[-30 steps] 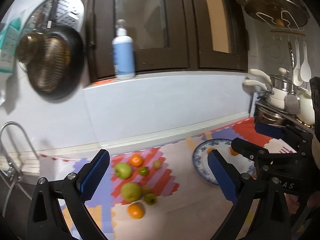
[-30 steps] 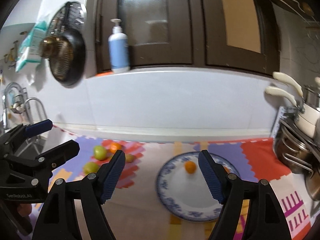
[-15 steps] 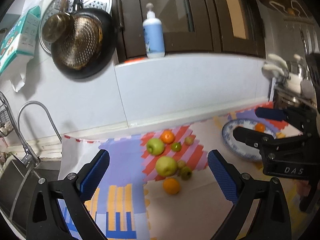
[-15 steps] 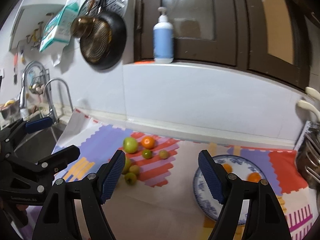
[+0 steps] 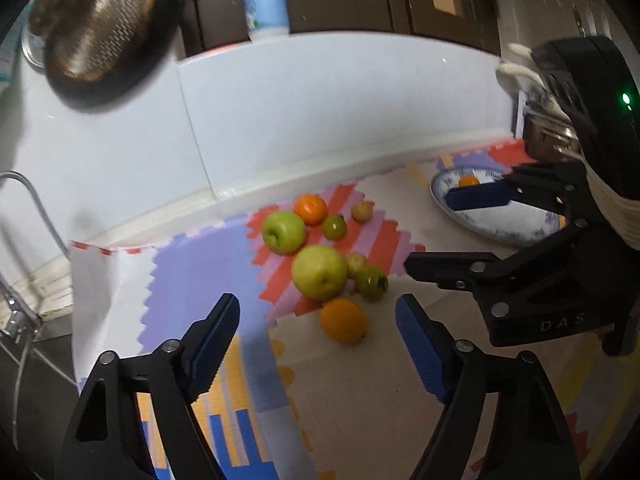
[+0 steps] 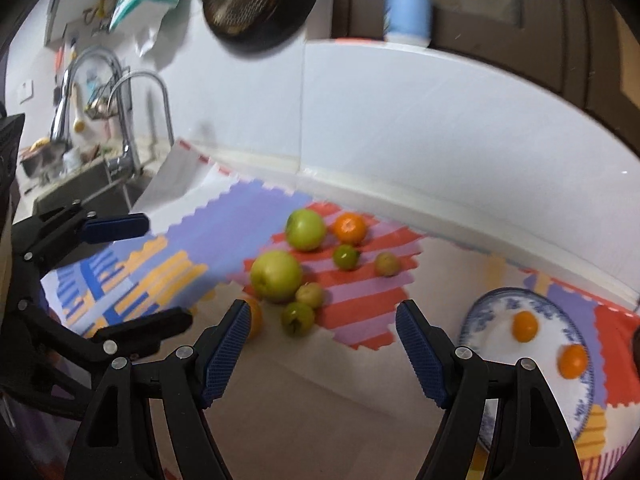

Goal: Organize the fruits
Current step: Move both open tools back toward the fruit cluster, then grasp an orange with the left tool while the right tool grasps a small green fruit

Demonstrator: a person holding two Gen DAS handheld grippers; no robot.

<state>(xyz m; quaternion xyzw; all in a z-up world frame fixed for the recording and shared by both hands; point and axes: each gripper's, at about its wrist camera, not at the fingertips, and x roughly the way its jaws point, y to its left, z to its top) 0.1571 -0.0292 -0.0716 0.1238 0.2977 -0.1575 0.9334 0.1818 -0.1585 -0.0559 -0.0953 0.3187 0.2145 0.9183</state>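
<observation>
A: How does the left gripper [image 5: 318, 334] stand?
B: Spread wide, nothing between its blue pads. An orange [image 5: 344, 321] lies just ahead of the gap, with a big green apple [image 5: 319, 272] behind it and the other small fruits clustered farther on.

A: And the right gripper [image 6: 322, 338]?
B: Also wide open and empty. A small green fruit [image 6: 297, 318] sits just ahead, near its left finger. The blue-patterned plate [image 6: 504, 300] lies off to its right, beyond the right finger, holding two small oranges [image 6: 525, 326]

A: The surface?
B: A colourful mat [image 5: 192, 272]
</observation>
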